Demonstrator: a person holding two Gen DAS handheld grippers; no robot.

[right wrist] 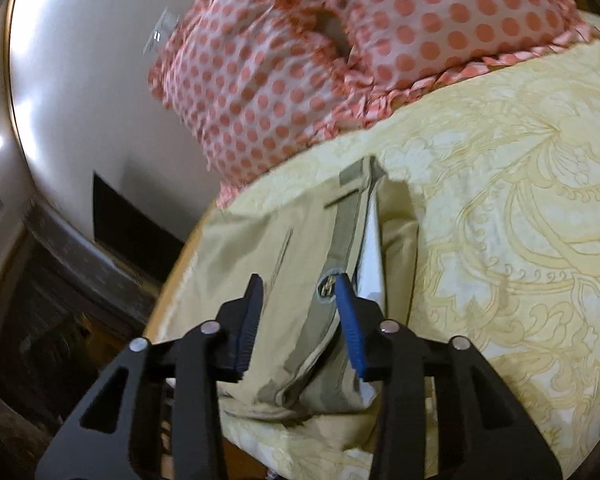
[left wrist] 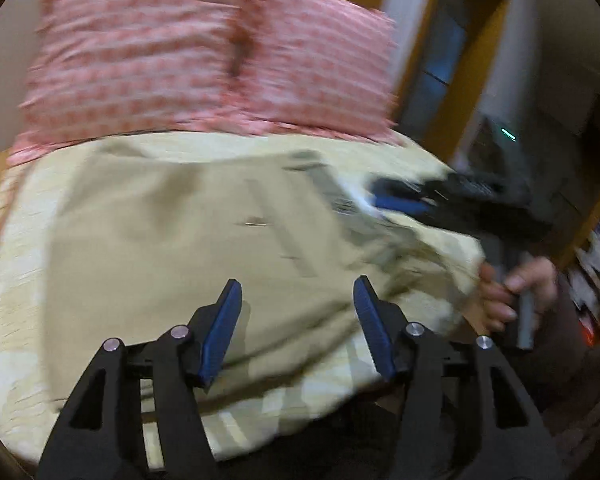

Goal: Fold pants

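Note:
Khaki pants [left wrist: 188,240] lie spread on a yellow patterned bedspread [left wrist: 16,320]. My left gripper [left wrist: 296,300] is open and empty, hovering over the near part of the pants. In the right wrist view the pants' waistband with its button [right wrist: 327,285] lies between the jaws of my right gripper [right wrist: 298,292], which is open around the waist fabric [right wrist: 300,360]. The right gripper also shows in the left wrist view [left wrist: 420,196], blurred, at the right edge of the pants, held by a hand [left wrist: 516,288].
Two pink polka-dot pillows [right wrist: 284,72] lean at the head of the bed, behind the pants. The bedspread [right wrist: 520,240] stretches to the right. The bed edge drops to a dark floor [right wrist: 40,300] at left. A doorway with orange frame [left wrist: 460,60] stands at right.

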